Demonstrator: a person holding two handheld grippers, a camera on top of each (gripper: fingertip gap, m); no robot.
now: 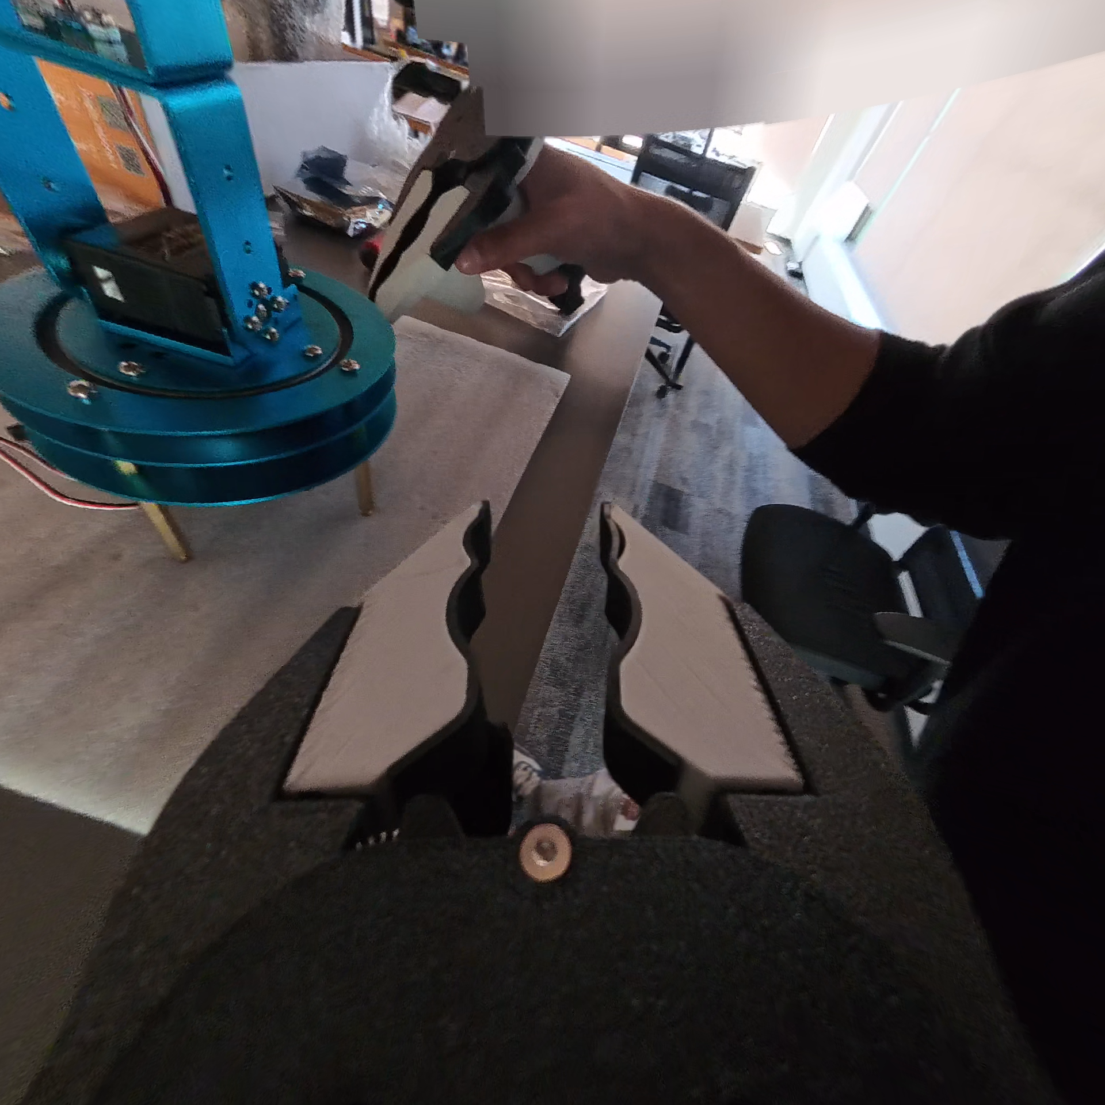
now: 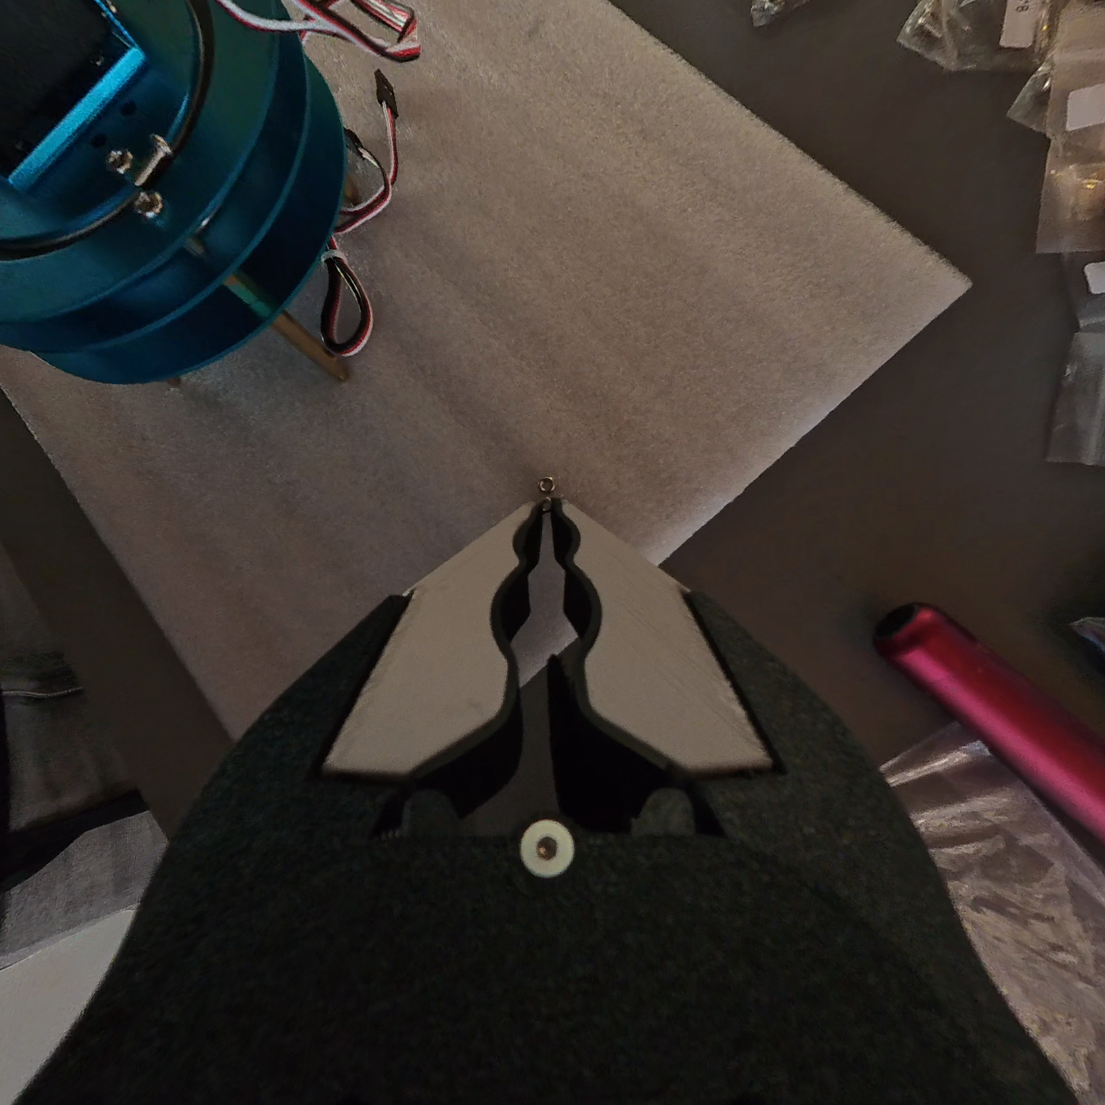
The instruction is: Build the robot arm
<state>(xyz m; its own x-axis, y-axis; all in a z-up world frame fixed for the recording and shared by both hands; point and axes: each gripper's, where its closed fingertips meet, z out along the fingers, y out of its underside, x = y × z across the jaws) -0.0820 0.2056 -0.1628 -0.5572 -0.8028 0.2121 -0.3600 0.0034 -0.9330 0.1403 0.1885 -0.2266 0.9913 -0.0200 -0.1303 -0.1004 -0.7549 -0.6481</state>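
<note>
The right gripper [image 2: 546, 505] points down at a pale foam mat [image 2: 598, 299] on the dark worktop [image 2: 867, 508]. Its jaws are drawn together at the tips and pinch a tiny metal part [image 2: 546, 504]; a small metal ring [image 2: 545, 483] lies on the mat just beyond the tips, touching or nearly touching that part. Both pieces are too small to tell apart in kind.

The blue base [image 2: 167, 227], a stack of round anodised discs on brass standoffs, stands on the mat well away from the ring. Red, white and black servo wires [image 2: 359, 209] trail from under it onto the mat. On top of it a blue bracket [image 1: 209, 209] holds a black servo [image 1: 149, 287], fixed with silver screws.

The left gripper [image 1: 545, 520] hangs above the mat's edge beside the base, jaws open with nothing between them. In its view a hand [image 1: 562, 221] holds the right gripper, tips down toward the mat just beside the base.

A pink metal tube [image 2: 1004, 705] lies on the worktop off the mat, near the right gripper. Clear bags [image 2: 1064, 149] of small parts lie on the worktop farther from the base. Black chairs [image 1: 837, 598] stand on the floor past the worktop's edge.
</note>
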